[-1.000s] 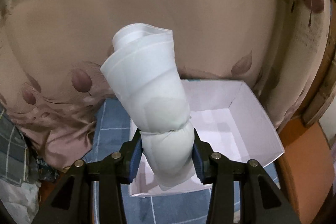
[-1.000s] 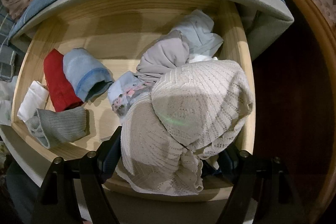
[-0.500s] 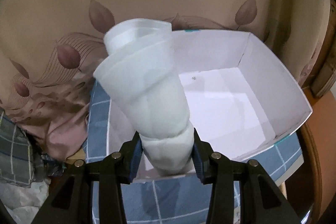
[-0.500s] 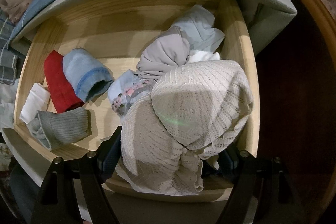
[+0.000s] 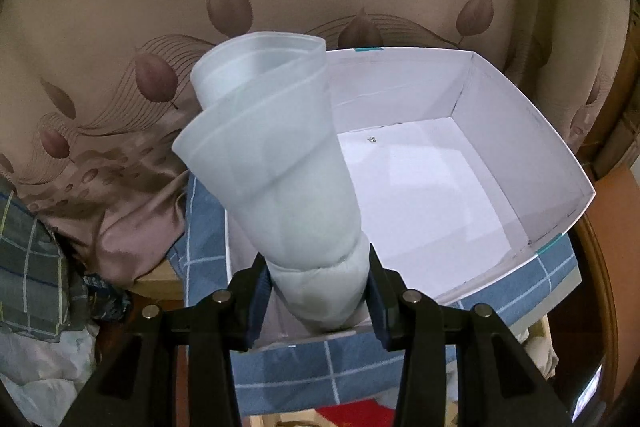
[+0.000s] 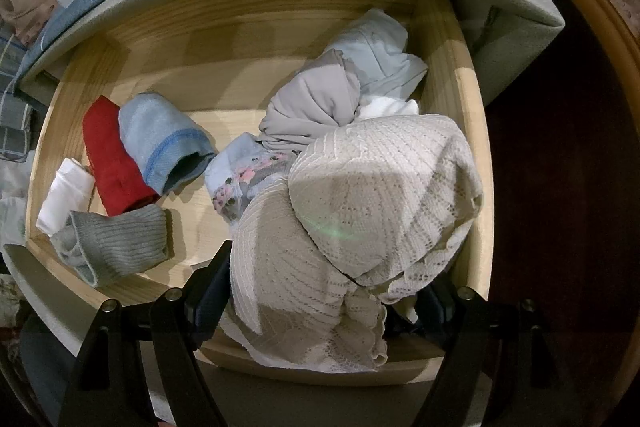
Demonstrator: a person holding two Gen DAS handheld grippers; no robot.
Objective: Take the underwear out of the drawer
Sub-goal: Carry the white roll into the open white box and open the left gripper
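My left gripper [image 5: 318, 297] is clamped on a rolled pale underwear [image 5: 280, 163], which sticks up over the near edge of a white box [image 5: 516, 131] sitting on a blue checked cloth [image 5: 352, 367]. My right gripper [image 6: 320, 299] stands wide, pinching a cream knit garment [image 6: 360, 211] above the wooden drawer [image 6: 472, 131]; red [image 6: 112, 155], blue [image 6: 160, 139] and grey [image 6: 116, 247] rolls lie at its left.

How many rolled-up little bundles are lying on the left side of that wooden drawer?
4, huddled together: a white roll at the far left, a red roll, a light blue roll beside it, and a grey ribbed roll nearest the front. The right-hand pile may hide more.
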